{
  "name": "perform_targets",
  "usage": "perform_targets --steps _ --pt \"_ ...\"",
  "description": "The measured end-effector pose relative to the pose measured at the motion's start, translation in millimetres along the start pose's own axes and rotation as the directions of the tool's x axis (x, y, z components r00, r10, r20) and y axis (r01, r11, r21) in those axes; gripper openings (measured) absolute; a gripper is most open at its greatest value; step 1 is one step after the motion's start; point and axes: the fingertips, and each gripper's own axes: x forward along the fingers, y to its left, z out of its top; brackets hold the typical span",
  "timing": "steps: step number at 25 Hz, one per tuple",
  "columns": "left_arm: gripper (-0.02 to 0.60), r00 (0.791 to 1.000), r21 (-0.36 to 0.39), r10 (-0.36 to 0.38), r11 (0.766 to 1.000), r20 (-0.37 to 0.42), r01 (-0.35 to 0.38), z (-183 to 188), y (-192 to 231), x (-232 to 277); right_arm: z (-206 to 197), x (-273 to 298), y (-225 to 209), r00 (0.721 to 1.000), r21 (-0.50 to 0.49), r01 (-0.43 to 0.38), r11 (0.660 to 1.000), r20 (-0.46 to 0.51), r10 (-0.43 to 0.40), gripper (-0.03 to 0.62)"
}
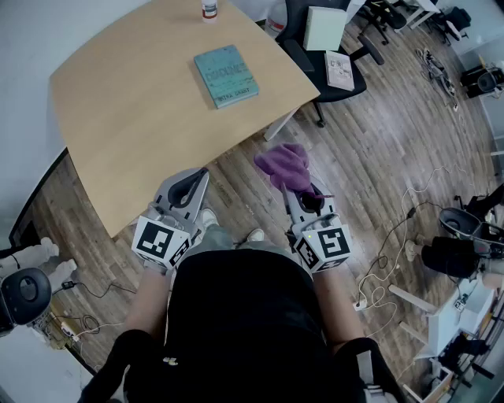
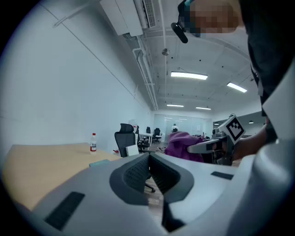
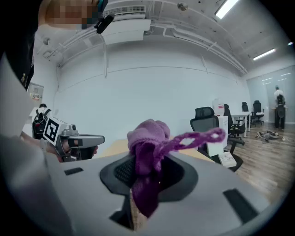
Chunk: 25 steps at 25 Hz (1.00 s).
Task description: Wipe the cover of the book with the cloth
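Observation:
A teal book (image 1: 226, 75) lies flat on the light wooden table (image 1: 118, 102), toward its far side; in the left gripper view the book (image 2: 99, 162) shows as a thin teal edge. My left gripper (image 1: 198, 178) is shut and empty, held over the table's near edge, well short of the book. My right gripper (image 1: 290, 191) hovers above the floor beside the table, shut on a purple cloth (image 1: 285, 165) that bunches up beyond its tips. In the right gripper view the cloth (image 3: 146, 147) hangs between the jaws of the right gripper (image 3: 143, 173), with a loop trailing right.
A small bottle (image 1: 209, 9) stands at the table's far edge. A black office chair (image 1: 331, 55) holding a white box and a booklet sits beyond the table's right corner. Cables and gear (image 1: 457, 236) lie on the wooden floor at right.

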Motion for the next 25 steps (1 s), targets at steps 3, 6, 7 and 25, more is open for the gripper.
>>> perform_targets --steps 3,6,7,25 --pt "0.020 1.000 -0.005 -0.014 1.000 -0.006 0.014 -3.9 11.5 0.4 -0.9 11.3 2.5 1.000 0.002 0.016 1.000 0.003 -0.016 0.112" --pt "0.020 1.000 -0.007 -0.023 1.000 -0.007 0.023 -6.3 22.5 1.5 -2.0 22.3 6.7 1.000 0.002 0.021 1.000 0.000 -0.021 0.112" --pt "0.021 1.000 -0.007 -0.027 1.000 -0.008 0.027 -6.2 26.0 2.0 -2.0 25.8 8.2 1.000 0.001 0.023 1.000 -0.002 -0.023 0.112" --pt "0.021 0.998 -0.043 -0.050 0.998 -0.043 0.049 -22.3 101.5 -0.6 20.6 72.5 5.7 0.989 0.030 0.130 0.991 0.061 -0.132 0.120"
